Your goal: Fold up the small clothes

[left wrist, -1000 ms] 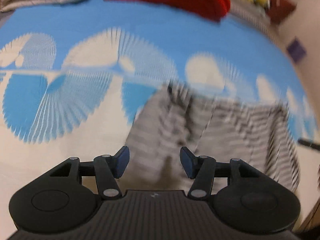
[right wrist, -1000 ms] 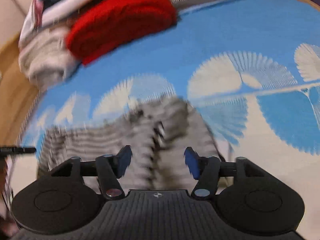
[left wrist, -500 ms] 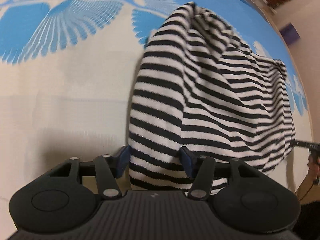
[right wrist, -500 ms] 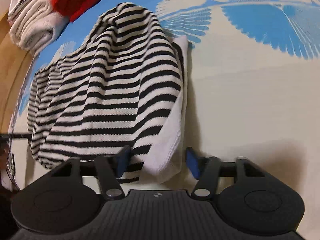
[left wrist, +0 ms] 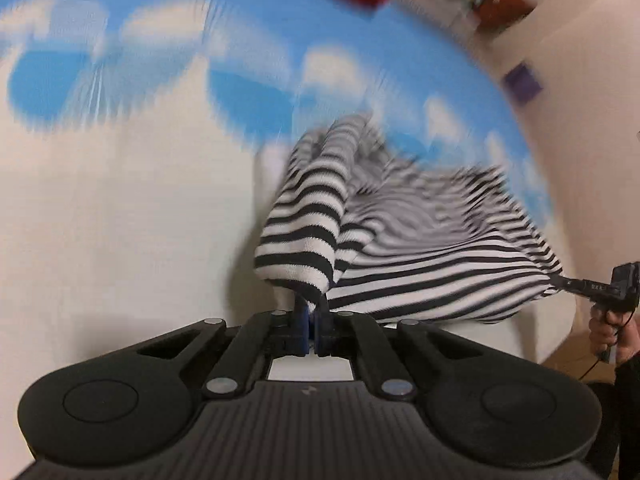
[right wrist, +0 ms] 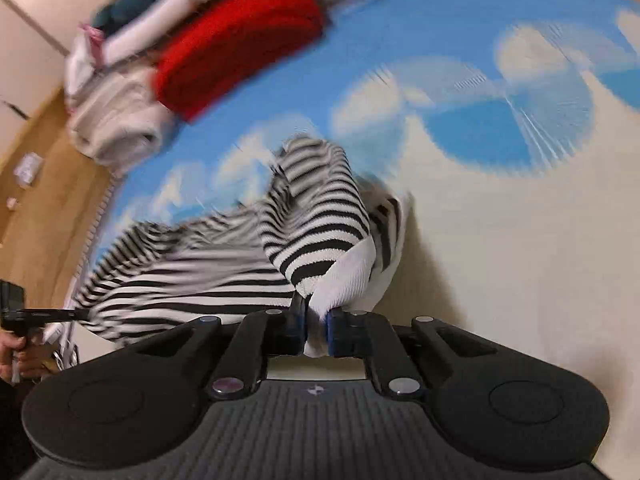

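Both grippers angled down, pinching striped garment [left wrist: 420, 252]

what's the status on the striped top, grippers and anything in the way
Left gripper and right gripper both shut on striped top. Top lifted, bunched. Path clear.

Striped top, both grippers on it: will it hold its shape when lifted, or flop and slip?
Likely floppy: the striped top sags between the left gripper and right gripper. Probably light, since small pinches carry it. The ribbed knit bunched in the jaws should resist slipping.
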The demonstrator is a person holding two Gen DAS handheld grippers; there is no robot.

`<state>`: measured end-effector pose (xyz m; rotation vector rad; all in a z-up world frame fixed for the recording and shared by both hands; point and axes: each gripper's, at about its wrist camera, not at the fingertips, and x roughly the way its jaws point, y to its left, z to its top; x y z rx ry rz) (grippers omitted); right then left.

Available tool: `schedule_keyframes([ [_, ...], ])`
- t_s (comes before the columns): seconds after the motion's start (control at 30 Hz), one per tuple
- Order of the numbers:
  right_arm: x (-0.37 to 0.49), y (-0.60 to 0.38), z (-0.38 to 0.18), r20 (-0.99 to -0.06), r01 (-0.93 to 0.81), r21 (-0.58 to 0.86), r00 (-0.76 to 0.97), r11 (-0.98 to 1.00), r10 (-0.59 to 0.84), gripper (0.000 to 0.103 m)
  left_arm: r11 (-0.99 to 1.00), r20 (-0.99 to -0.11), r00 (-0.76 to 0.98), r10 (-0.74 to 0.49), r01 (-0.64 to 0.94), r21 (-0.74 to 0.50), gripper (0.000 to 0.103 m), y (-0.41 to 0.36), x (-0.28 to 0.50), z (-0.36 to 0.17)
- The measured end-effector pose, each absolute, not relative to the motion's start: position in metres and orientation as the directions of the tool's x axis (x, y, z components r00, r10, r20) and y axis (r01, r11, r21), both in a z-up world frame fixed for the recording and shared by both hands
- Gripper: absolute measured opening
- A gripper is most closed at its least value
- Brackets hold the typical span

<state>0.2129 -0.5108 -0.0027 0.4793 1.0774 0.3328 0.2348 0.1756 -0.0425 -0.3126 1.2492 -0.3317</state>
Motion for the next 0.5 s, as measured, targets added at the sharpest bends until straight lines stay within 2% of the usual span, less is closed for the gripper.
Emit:
schedule_keyframes([
  [0.1,0.193,-0.511,-0.062,-0.882,0.054,0.431,0.237,0.901,0.408,0.013,0.977,-0.965,0.161,-0.209,0.075,-0.199,0.004,0.161,0.23,-0.079],
  [0.17,0.186,-0.502,-0.084,-0.935,0.037,0.33,0.149,0.943,0.322,0.019,0.971,-0.942,0.235,-0.239,0.071,-0.229,0.006,0.166,0.231,-0.064],
  [0.27,0.183,-0.501,-0.058,-0.909,-0.017,0.32,0.276,0.947,0.312,0.023,0.949,-0.848,0.427,-0.313,0.122,-0.29,0.007,0.166,0.227,-0.02],
  [0.33,0.18,-0.502,-0.034,-0.871,-0.042,0.314,0.384,0.949,0.305,0.025,0.917,-0.803,0.444,-0.398,0.201,-0.343,0.009,0.152,0.225,-0.009],
  [0.4,0.18,-0.502,-0.017,-0.84,-0.066,0.306,0.45,0.95,0.302,0.028,0.891,-0.798,0.407,-0.445,0.288,-0.351,0.012,0.128,0.225,-0.01],
  [0.5,0.183,-0.495,-0.014,-0.786,-0.139,0.397,0.459,0.907,0.414,0.029,0.856,-0.845,0.308,-0.437,0.43,-0.286,0.016,0.084,0.226,-0.028],
])
